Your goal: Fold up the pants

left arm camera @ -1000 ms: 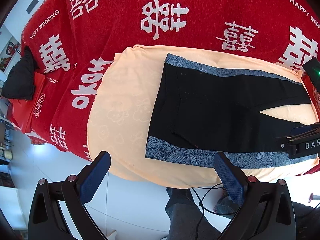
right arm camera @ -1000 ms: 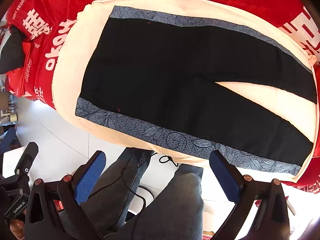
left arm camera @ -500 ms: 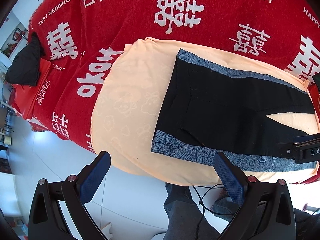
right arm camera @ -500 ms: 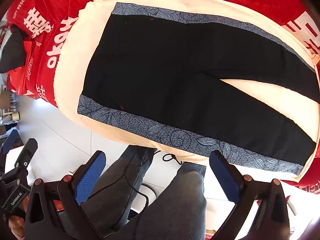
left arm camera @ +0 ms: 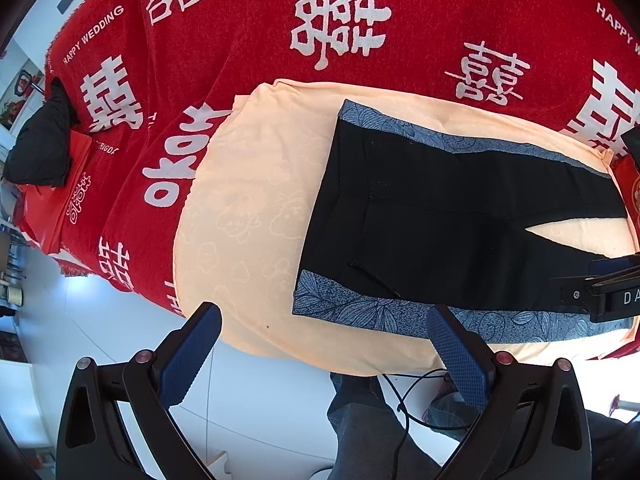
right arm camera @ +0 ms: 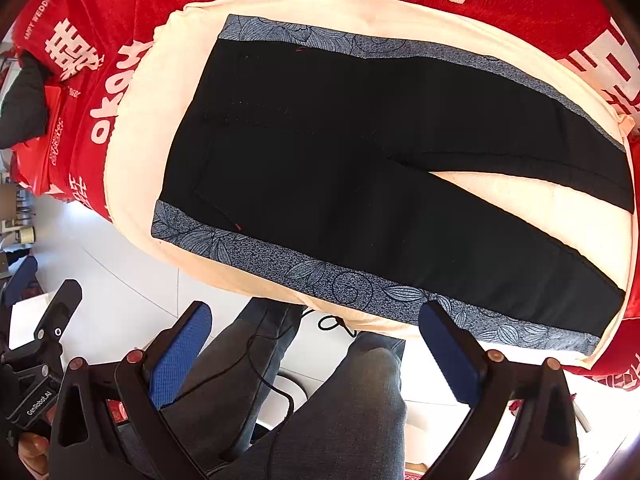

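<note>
Black pants (left arm camera: 440, 216) with blue-grey floral side stripes lie flat on a cream cloth (left arm camera: 248, 208), waistband to the left, the two legs spread apart to the right. They also show in the right wrist view (right arm camera: 340, 160). My left gripper (left arm camera: 324, 356) is open and empty, hovering off the table's near edge below the waistband corner. My right gripper (right arm camera: 316, 348) is open and empty, hovering off the near edge below the near leg's stripe.
A red tablecloth (left arm camera: 280, 20) with white characters covers the table under the cream cloth. A black bundle (left arm camera: 40, 148) lies at the far left. The person's jeans-clad legs (right arm camera: 320, 400) and a black cable are below the near edge. The white floor lies to the left.
Both grippers have drifted slightly toward the table; the pants sit a little closer in both views. The pants have not moved.
</note>
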{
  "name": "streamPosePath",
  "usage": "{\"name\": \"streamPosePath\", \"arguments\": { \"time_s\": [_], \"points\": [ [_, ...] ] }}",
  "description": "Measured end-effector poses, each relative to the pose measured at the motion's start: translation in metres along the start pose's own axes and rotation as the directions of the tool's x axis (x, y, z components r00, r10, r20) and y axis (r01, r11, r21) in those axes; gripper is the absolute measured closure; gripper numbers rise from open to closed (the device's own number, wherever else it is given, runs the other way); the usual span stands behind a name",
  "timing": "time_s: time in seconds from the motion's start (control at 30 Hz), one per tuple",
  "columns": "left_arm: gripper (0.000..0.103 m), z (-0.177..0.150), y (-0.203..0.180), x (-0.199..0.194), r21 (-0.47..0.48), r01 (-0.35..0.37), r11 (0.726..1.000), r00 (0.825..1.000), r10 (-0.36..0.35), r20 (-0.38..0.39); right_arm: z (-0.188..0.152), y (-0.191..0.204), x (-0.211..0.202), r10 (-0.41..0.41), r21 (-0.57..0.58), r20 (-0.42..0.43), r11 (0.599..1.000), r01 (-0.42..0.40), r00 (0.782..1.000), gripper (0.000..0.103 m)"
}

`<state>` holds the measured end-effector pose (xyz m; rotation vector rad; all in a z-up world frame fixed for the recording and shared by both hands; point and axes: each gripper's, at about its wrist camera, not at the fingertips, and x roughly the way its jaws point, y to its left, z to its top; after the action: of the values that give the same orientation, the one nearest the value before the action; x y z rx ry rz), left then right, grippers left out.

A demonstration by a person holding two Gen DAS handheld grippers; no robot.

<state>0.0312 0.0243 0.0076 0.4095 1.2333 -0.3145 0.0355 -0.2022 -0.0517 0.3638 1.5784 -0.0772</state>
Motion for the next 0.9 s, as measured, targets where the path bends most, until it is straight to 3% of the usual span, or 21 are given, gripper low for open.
{"name": "streamPosePath", "arguments": {
  "time_s": [0.9],
  "points": [
    [0.000,0.0023,-0.0036,0.0033,0.015,0.006,1.000,1.000,-0.006,-0.009,0.0020,-0.0047,0.0036,0.052,0.027,-0.018,0.998,-0.052,0.998,0.000]
  ]
}}
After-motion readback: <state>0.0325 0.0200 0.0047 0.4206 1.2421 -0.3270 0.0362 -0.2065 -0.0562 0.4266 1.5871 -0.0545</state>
